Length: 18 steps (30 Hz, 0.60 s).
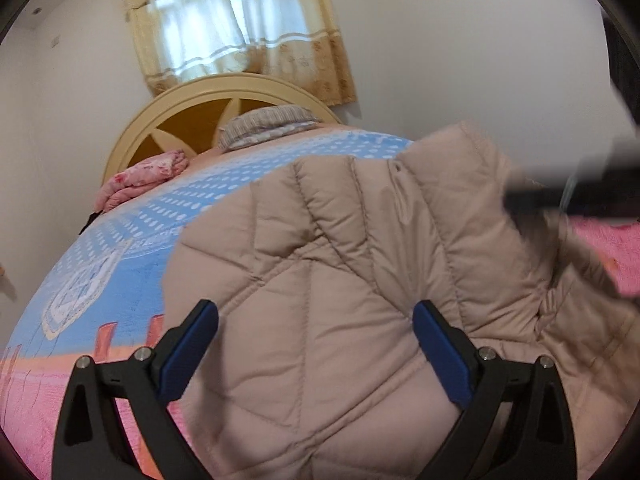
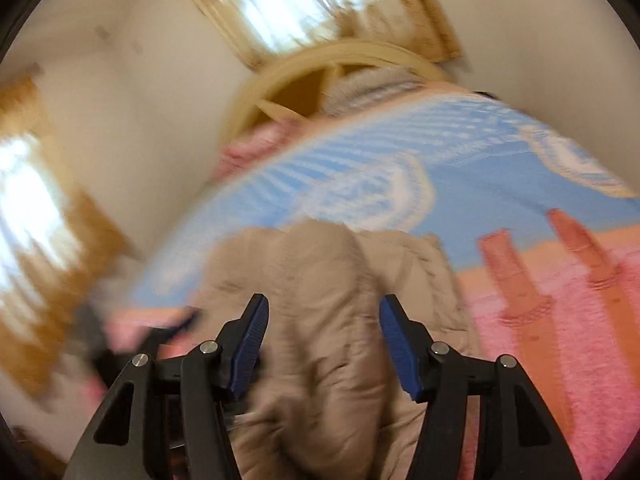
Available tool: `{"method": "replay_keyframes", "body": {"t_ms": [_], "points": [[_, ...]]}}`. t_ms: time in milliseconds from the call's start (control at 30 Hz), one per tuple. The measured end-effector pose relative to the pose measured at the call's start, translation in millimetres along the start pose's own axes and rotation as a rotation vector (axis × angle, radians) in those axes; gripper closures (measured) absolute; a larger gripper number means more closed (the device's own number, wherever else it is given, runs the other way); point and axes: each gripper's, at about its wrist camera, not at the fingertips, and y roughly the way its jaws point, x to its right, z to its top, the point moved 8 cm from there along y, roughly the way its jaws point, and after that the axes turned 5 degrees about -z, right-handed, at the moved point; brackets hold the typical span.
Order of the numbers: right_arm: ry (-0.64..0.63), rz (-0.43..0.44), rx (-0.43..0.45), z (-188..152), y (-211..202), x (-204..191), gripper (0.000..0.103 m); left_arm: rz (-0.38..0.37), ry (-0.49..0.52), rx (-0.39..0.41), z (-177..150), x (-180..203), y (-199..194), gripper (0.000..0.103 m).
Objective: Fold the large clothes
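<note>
A beige quilted puffer jacket lies on a bed with a blue and pink blanket. My left gripper is open just above the jacket, its blue-padded fingers spread wide with the quilted fabric between them. A blurred dark shape, the right gripper, crosses the jacket's right side. In the blurred right wrist view the jacket lies bunched on the blanket, and my right gripper is open over it, holding nothing.
A cream and wood headboard stands at the far end under a curtained window. A striped pillow and a folded pink floral cloth lie near it. White walls flank the bed.
</note>
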Motion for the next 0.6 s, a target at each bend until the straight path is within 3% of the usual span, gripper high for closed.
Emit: {"method": "replay_keyframes", "body": {"t_ms": [33, 100, 133, 200, 333, 400, 500, 600], "points": [[-0.003, -0.024, -0.022, -8, 8, 4, 0.081, -0.002, -0.059, 0.008, 6, -10, -8, 0.003], [0.014, -0.038, -0.028, -20, 13, 16, 0.082, -0.033, -0.196, 0.022, 16, -32, -7, 0.000], [0.029, -0.043, -0.033, -27, 16, 26, 0.083, -0.009, -0.255, 0.013, 24, -44, -4, 0.000], [0.060, -0.049, -0.038, -39, 21, 43, 0.083, -0.016, -0.299, -0.008, 33, -49, 6, 0.000], [0.055, -0.043, -0.079, -50, 28, 49, 0.082, 0.076, -0.183, -0.180, 13, -33, 61, 0.000], [0.101, -0.045, -0.085, -44, 19, 52, 0.082, 0.112, -0.168, -0.174, 7, -28, 67, 0.000], [0.163, -0.056, 0.017, -16, -14, 52, 0.079, 0.122, -0.152, -0.155, 10, -25, 62, 0.000], [0.154, 0.018, 0.092, 14, -34, 21, 0.079, 0.129, -0.148, -0.150, 10, -22, 61, 0.000]]}}
